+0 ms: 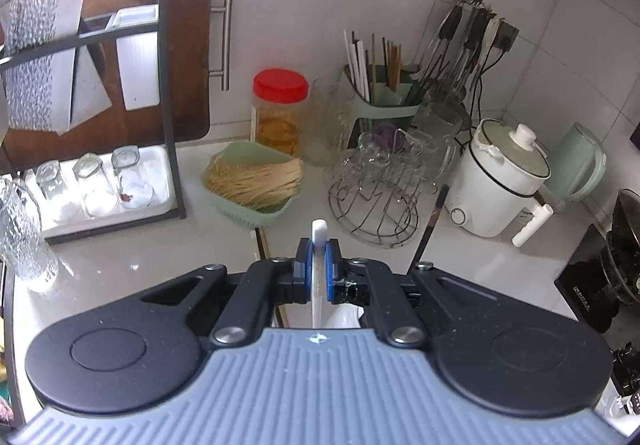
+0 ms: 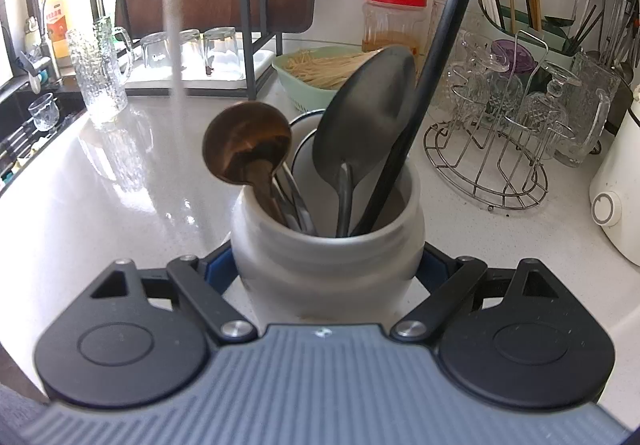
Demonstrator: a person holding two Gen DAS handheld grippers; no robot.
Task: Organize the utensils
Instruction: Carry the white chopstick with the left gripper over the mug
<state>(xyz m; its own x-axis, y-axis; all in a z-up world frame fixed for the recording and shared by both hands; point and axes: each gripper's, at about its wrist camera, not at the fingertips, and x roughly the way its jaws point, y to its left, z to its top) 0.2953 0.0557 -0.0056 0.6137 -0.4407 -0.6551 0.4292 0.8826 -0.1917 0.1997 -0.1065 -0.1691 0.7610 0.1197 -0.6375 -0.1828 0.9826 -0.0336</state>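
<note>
Between the blue pads of the left gripper [image 1: 318, 269], a thin white handle [image 1: 319, 245] is clamped, its rounded tip poking out towards twelve o'clock. It looks like a ceramic or plastic spoon; its bowl end runs back under the gripper, half hidden. Such a thing is light and stiff but glossy, so it may slip or swivel in the pads, and it would chip if knocked on the jar's rim. Mid-handle, where it is gripped, seems the sensible hold.

The right gripper [image 2: 326, 277] has its jaws wide and pressed on the sides of a white stoneware jar [image 2: 326, 257], which stands on the pale counter [image 2: 100, 205]. That jar is heavy, smooth and breakable. It already holds a brown ladle [image 2: 246, 149] at ten o'clock, a big dark spoon [image 2: 362, 117] and a long black handle [image 2: 424, 93] leaning to one o'clock.
</note>
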